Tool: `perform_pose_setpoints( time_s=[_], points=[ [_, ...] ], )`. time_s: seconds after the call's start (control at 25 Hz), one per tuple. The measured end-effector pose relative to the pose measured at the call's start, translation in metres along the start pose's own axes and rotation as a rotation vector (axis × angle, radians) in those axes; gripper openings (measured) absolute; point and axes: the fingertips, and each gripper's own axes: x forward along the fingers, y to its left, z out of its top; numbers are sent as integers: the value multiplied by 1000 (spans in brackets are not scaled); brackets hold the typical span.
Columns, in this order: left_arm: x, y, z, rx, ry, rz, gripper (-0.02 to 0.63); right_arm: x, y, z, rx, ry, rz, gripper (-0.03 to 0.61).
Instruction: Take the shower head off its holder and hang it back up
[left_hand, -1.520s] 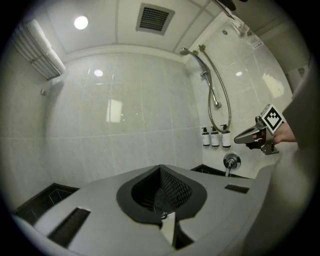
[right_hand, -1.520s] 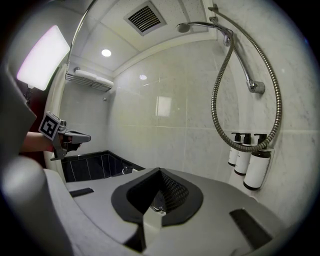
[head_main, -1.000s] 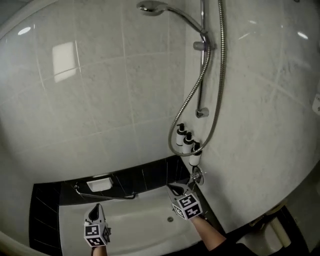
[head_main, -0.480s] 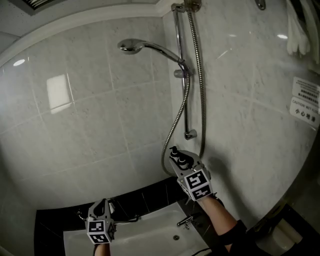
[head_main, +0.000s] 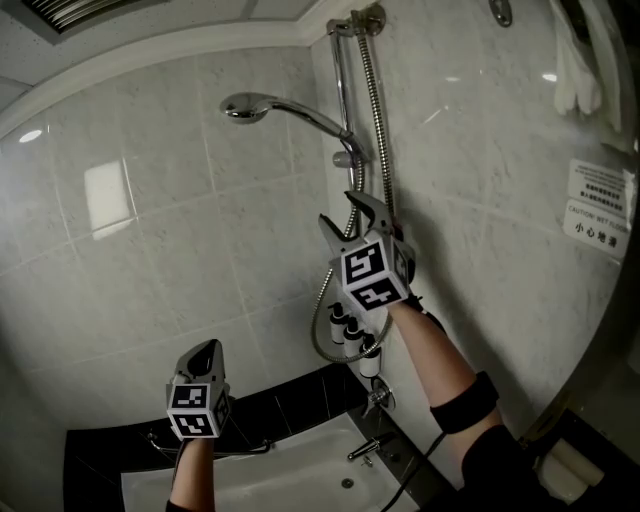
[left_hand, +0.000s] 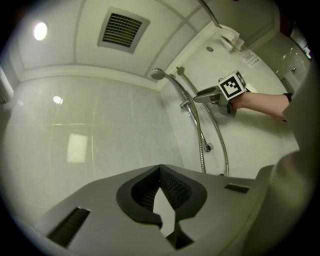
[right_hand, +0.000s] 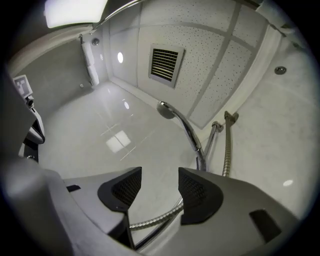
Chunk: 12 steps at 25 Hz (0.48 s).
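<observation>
I am looking up into the corner of a tiled bathroom through the head view. The chrome shower head (head_main: 250, 105) sits in its holder (head_main: 348, 158), high on a vertical chrome rail (head_main: 341, 90) fixed to the right-hand wall. Its face points out to the left, above the bathtub (head_main: 270, 472). A ribbed metal hose (head_main: 378, 120) hangs down from near the top of the rail, loops low and comes back up to the handle. My right gripper (head_main: 345, 212) is raised in front of the rail, just below the holder and tilted upward. Its tips are near the holder and the hose, but I cannot see them touching either. In the right gripper view its fingers (right_hand: 121, 189) stand apart, having just been opening, and they grasp nothing. Only pale wall tile shows in the gap, with a stretch of hose crossing low down behind them. From that view the shower head's handle and the holder sit above the right-hand finger, beyond the tips and not between them. My left gripper (head_main: 203, 352) is held much lower and further left, well apart from the shower head, and it points at the tiled wall. In the left gripper view its fingers (left_hand: 176, 189) are clenched together with nothing held. Small bottles (head_main: 347, 328) stand in the corner below the right gripper, above the tap (head_main: 378, 396).
</observation>
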Motion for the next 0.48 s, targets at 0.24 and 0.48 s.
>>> perform_pose_setpoints(
  time_s=[0.24, 0.48],
  points=[
    [41, -10, 43, -11, -25, -43, 0, 51, -57, 36, -163, 15, -94, 304],
    [84, -8, 84, -4, -55, -51, 0, 92, -92, 54, -323, 62, -160, 316]
  ],
)
